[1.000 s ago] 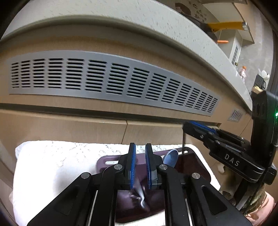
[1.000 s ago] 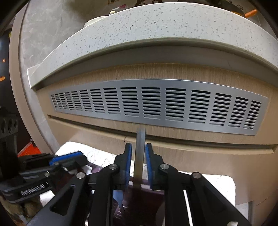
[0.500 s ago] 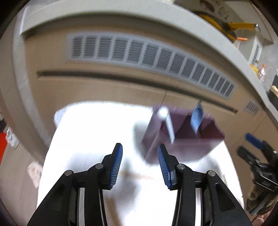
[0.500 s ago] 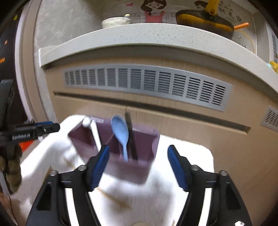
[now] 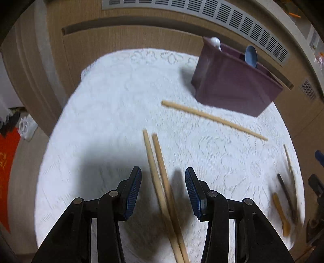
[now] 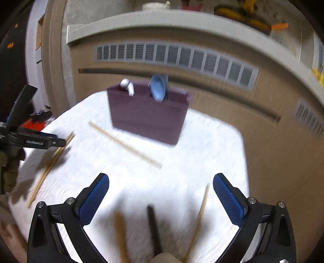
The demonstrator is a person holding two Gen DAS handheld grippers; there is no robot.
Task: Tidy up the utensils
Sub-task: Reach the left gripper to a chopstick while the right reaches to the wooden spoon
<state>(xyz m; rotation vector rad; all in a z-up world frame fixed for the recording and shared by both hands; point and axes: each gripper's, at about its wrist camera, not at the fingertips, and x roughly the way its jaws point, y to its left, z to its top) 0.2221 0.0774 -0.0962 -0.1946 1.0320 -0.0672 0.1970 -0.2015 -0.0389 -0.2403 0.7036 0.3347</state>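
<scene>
A purple utensil holder (image 5: 232,87) (image 6: 145,115) stands at the far side of the white lace cloth (image 5: 111,101). A white spoon (image 5: 215,42) (image 6: 127,86) and a blue spoon (image 5: 251,55) (image 6: 158,87) stick up from it. My left gripper (image 5: 163,174) is open low over a pair of wooden chopsticks (image 5: 158,161), which lie between the pads untouched. A single chopstick (image 5: 214,119) (image 6: 125,144) lies in front of the holder. The jaws of my right gripper (image 6: 161,178) are opening wide, with nothing between them, above a dark utensil (image 6: 151,222), a wooden utensil (image 6: 119,228) and a chopstick (image 6: 200,212).
A wooden cabinet front with a grey vent grille (image 6: 172,56) rises close behind the cloth, under a stone counter (image 6: 162,18). The cloth's edges drop off at left and right. In the right wrist view the left gripper (image 6: 58,141) reaches in from the left.
Both grippers have drawn back from the holder and tipped down toward the cloth. Both jaws opened, leaving the white spoon and a dark flat utensil in the holder.
</scene>
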